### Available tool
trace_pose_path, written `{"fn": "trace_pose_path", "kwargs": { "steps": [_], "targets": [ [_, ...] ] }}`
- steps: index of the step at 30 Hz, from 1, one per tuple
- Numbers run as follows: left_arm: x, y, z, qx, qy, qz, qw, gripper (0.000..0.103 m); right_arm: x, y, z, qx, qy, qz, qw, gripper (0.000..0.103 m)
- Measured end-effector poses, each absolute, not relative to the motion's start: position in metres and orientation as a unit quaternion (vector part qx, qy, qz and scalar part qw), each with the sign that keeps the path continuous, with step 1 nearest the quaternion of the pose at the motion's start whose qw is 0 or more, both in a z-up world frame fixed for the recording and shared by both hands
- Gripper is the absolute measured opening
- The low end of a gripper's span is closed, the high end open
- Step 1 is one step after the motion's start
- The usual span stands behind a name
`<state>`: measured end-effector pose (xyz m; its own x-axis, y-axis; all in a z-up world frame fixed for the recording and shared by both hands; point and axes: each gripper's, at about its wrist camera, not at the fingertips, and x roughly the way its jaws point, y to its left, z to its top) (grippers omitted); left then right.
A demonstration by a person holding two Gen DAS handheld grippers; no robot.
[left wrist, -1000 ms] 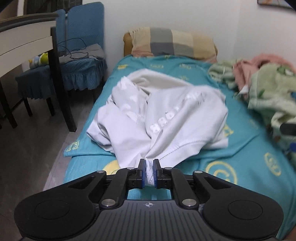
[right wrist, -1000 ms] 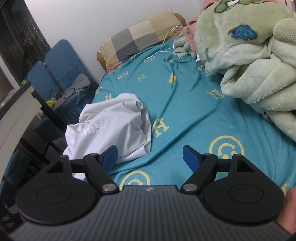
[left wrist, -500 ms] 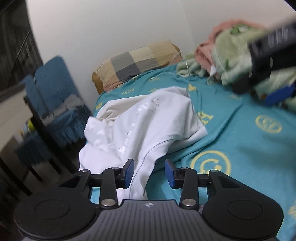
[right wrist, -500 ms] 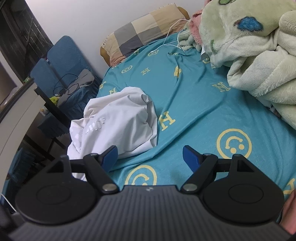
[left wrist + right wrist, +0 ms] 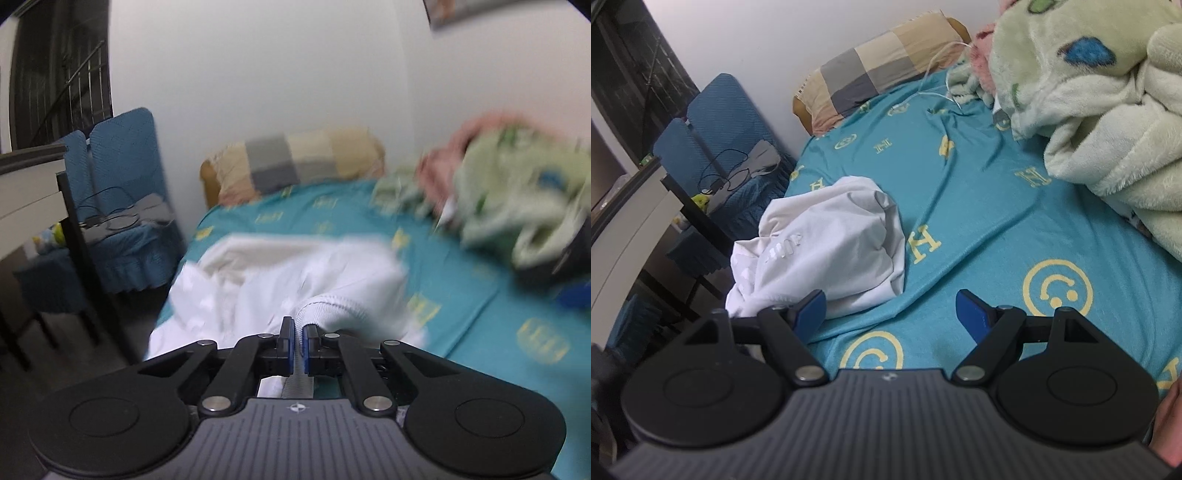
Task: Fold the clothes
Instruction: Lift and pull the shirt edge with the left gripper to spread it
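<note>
A crumpled white garment lies on the near left part of the teal bed sheet. My left gripper is shut on the garment's ribbed hem, which runs between the blue pads. The left wrist view is blurred by motion. In the right wrist view the same white garment sits to the left of my right gripper. That gripper stands wide open over the sheet, with nothing between its fingers.
A checked pillow lies at the head of the bed against the wall. A bulky green fleece blanket fills the bed's right side. Blue-covered chairs and a dark-legged desk stand left of the bed.
My left gripper let go of the garment, stood open half a second ago, then shut again on the hem; its view swung and rose. The right gripper stayed still.
</note>
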<state>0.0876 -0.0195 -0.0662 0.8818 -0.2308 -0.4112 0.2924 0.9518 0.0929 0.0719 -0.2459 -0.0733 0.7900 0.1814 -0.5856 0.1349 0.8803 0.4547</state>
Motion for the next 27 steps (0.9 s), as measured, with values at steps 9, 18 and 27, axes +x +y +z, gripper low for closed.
{"fn": "trace_pose_path", "kwargs": {
  "steps": [9, 18, 27],
  "targets": [
    [0.085, -0.01, -0.069, 0.017, 0.276, -0.146, 0.95, 0.005, 0.073, -0.227, -0.072, 0.182, 0.312, 0.001, 0.932, 0.079],
    [0.09, 0.023, -0.059, -0.045, 0.279, -0.1, 0.954, 0.005, 0.094, -0.182, -0.113, 0.073, 0.377, 0.048, 0.922, 0.079],
    [0.103, 0.029, -0.073, -0.067, 0.299, -0.086, 0.948, 0.005, 0.124, -0.148, -0.168, 0.008, 0.338, 0.045, 0.94, 0.086]
  ]
}}
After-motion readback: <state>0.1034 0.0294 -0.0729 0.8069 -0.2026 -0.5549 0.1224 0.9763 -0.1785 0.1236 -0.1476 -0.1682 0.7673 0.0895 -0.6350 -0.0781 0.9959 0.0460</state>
